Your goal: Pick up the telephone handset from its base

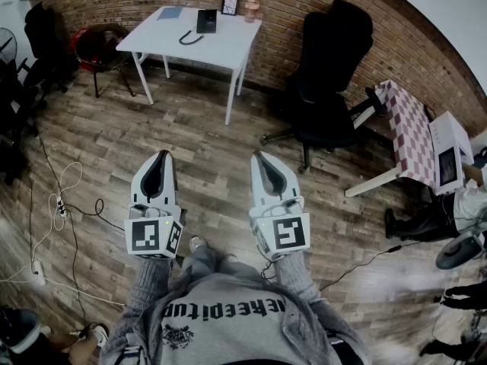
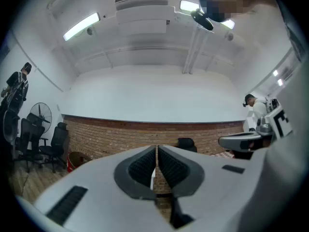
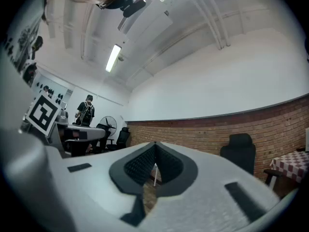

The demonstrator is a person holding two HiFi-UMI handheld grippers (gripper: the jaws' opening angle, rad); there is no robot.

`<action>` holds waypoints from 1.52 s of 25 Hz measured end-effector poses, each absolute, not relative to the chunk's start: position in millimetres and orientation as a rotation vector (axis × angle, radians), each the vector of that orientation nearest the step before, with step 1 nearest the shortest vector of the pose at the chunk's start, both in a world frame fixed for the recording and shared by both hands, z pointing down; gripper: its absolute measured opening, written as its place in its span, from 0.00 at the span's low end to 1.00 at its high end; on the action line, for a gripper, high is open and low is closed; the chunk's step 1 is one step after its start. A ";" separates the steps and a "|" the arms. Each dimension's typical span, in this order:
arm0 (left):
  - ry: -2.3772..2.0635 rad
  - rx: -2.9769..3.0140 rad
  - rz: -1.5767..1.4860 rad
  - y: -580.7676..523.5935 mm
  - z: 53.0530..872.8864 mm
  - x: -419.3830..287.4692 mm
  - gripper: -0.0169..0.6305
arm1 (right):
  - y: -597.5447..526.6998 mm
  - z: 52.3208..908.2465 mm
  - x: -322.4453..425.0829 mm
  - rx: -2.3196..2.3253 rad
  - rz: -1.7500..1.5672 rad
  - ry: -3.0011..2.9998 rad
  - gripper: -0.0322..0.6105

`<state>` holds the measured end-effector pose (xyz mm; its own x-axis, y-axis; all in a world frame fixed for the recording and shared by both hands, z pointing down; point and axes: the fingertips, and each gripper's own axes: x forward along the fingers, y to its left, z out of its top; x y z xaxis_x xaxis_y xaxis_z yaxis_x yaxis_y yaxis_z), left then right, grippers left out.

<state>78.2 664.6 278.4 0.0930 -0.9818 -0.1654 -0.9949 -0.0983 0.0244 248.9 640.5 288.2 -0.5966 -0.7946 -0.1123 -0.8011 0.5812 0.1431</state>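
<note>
The black telephone [image 1: 206, 21] sits on the white table [image 1: 228, 48] at the far end of the room, its handset lying on the base and a dark cord [image 1: 190, 38] curling in front. Both grippers hang over the wooden floor, well short of the table. My left gripper [image 1: 160, 157] is shut with nothing in it; in its own view the left gripper's [image 2: 156, 149] pads meet. My right gripper [image 1: 261, 158] is shut and empty too, and the right gripper view shows the right gripper's [image 3: 155, 146] tips closed, pointing at the brick wall.
A black office chair [image 1: 327, 74] stands right of the table, a red seat [image 1: 99, 44] to its left. A small clock [image 1: 230, 6], a cup [image 1: 252, 9] and a blue sheet [image 1: 170, 13] share the tabletop. Cables [image 1: 61, 204] trail at left; a checked table [image 1: 411, 128] is at right.
</note>
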 end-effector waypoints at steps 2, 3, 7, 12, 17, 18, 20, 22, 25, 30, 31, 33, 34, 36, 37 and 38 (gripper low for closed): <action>2.044 -2.248 0.213 661.6 277.3 80.5 0.05 | 635.8 284.7 251.3 -1.389 0.308 2.750 0.05; 2.044 -2.247 0.214 660.3 276.8 80.8 0.05 | 633.9 283.5 251.5 -1.388 0.313 2.748 0.05; 2.053 -2.239 0.223 652.4 275.7 69.7 0.05 | 625.7 281.2 242.0 -1.393 0.308 2.748 0.05; 2.012 -2.235 0.268 631.9 275.8 48.9 0.05 | 608.5 278.2 222.6 -1.402 0.338 2.742 0.05; 2.027 -2.241 0.276 610.4 267.7 33.5 0.05 | 586.4 275.4 206.6 -1.406 0.363 2.731 0.05; 2.018 -2.239 0.286 605.7 265.8 30.1 0.05 | 581.1 275.9 203.3 -1.412 0.364 2.725 0.05; 1.991 -2.230 0.306 598.3 261.2 22.2 0.05 | 571.6 277.5 196.4 -1.434 0.365 2.711 0.05; 1.958 -2.220 0.311 593.5 257.5 13.9 0.05 | 564.6 277.6 188.5 -1.443 0.350 2.698 0.05; 1.916 -2.210 0.303 586.2 256.6 -0.1 0.05 | 556.4 275.9 177.3 -1.444 0.359 2.667 0.05; 1.920 -2.233 0.340 561.9 261.2 -18.6 0.05 | 539.3 279.3 162.9 -1.454 0.378 2.678 0.05; 1.918 -2.242 0.345 556.1 262.6 -19.0 0.05 | 533.5 280.4 163.1 -1.462 0.377 2.679 0.06; 1.916 -2.252 0.340 540.9 266.4 -19.5 0.05 | 517.2 282.3 163.4 -1.473 0.376 2.676 0.05; 1.918 -2.256 0.333 531.7 268.9 -20.4 0.05 | 507.3 283.2 162.6 -1.474 0.373 2.675 0.05; 1.924 -2.258 0.325 512.3 272.9 -23.9 0.05 | 486.3 284.8 159.9 -1.471 0.368 2.675 0.05; 1.928 -2.253 0.322 503.1 274.0 -26.4 0.05 | 475.7 285.7 157.9 -1.467 0.366 2.676 0.05; 1.935 -2.246 0.319 494.1 274.9 -29.3 0.05 | 465.1 286.6 155.4 -1.461 0.365 2.678 0.05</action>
